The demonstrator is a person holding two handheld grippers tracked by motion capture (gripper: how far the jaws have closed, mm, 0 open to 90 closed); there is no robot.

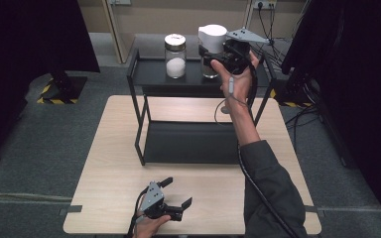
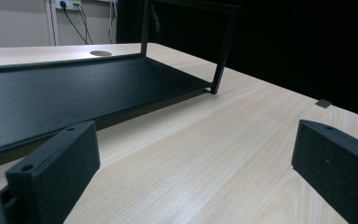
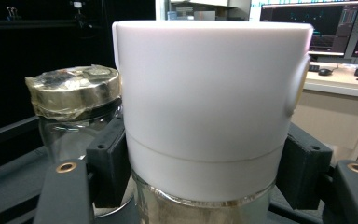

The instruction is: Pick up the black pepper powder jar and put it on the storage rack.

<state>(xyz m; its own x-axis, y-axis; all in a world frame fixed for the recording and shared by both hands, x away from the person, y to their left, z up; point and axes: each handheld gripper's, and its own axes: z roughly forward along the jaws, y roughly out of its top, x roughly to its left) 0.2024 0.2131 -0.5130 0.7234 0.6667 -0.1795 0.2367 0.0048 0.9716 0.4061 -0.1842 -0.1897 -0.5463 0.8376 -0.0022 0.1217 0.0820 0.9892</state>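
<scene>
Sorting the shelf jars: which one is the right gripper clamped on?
The white-lidded jar, held by the right gripper; the gold-lidded jar of white powder stands free beside it.

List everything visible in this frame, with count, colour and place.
white-capped jar: 1, glass with white cap, top shelf of rack, in right gripper
gold-lidded jar: 1, glass with white contents, top shelf, left of the other
rack: 1, black, two shelves, far half of table
table: 1, light wood, centre
right gripper: 1, black, shut on white-capped jar
left gripper: 1, black, open, at near table edge
</scene>
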